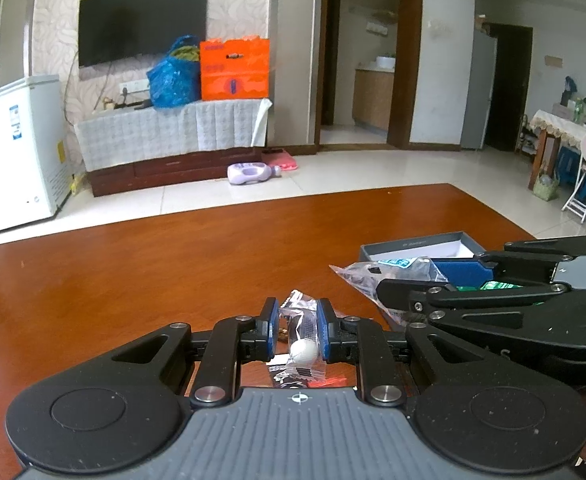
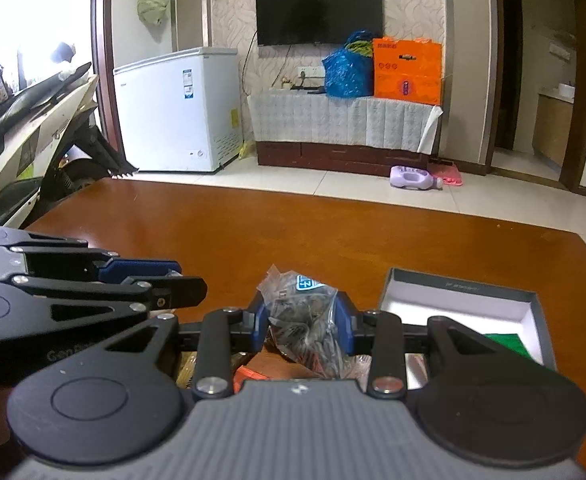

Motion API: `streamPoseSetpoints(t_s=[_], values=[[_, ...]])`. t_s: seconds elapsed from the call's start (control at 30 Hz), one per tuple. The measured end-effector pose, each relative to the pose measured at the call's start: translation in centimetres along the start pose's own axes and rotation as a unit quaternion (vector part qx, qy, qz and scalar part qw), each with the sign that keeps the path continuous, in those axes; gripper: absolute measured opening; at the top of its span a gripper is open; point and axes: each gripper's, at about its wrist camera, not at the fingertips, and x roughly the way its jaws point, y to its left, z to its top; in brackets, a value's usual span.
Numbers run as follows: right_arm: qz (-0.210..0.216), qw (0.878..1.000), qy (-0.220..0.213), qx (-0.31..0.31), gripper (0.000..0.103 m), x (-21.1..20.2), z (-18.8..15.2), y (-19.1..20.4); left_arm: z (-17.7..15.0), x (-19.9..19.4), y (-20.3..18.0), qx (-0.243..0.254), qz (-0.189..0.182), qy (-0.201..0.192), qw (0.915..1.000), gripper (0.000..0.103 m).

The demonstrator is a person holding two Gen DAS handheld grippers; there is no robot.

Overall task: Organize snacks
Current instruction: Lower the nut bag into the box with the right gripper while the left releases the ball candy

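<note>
My left gripper [image 1: 296, 322] is shut on a small clear snack packet [image 1: 301, 330] with a white ball-shaped sweet inside, held just above the brown table [image 1: 173, 264]. My right gripper [image 2: 301, 314] is shut on a clear bag of dark snacks [image 2: 307, 320] with a blue-green label, lifted above the table. In the left wrist view that bag [image 1: 389, 274] and the right gripper [image 1: 425, 280] appear to my right, in front of an open grey box [image 1: 417, 245]. The box [image 2: 465, 300] has a white inside and a green packet [image 2: 509, 340] in it.
Orange and yellowish packets [image 2: 249, 372] lie on the table under my right gripper. The left gripper [image 2: 165, 284] shows at the left of the right wrist view. Beyond the table are a white freezer [image 2: 177, 108], a TV cabinet [image 2: 341, 124] and a purple bottle [image 2: 413, 179] on the floor.
</note>
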Motion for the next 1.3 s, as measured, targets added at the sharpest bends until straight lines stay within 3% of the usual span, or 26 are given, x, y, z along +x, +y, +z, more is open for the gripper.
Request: streamPoseSetpoints(t_s=[0.73,1.3], values=[[-0.048,0.998,-0.026,0.039,0.035,-7.0,-1.6,-7.2,0.9,1.7,-6.7,0.028,-0.043,-0.006,0.9987,0.021],[-0.081,0.995,-0.010,0.051,0.035,-11.5,-4.6,-11.1,-0.2,3.0,-10.9,0.062,-0.087,0.011,0.9942,0.021]])
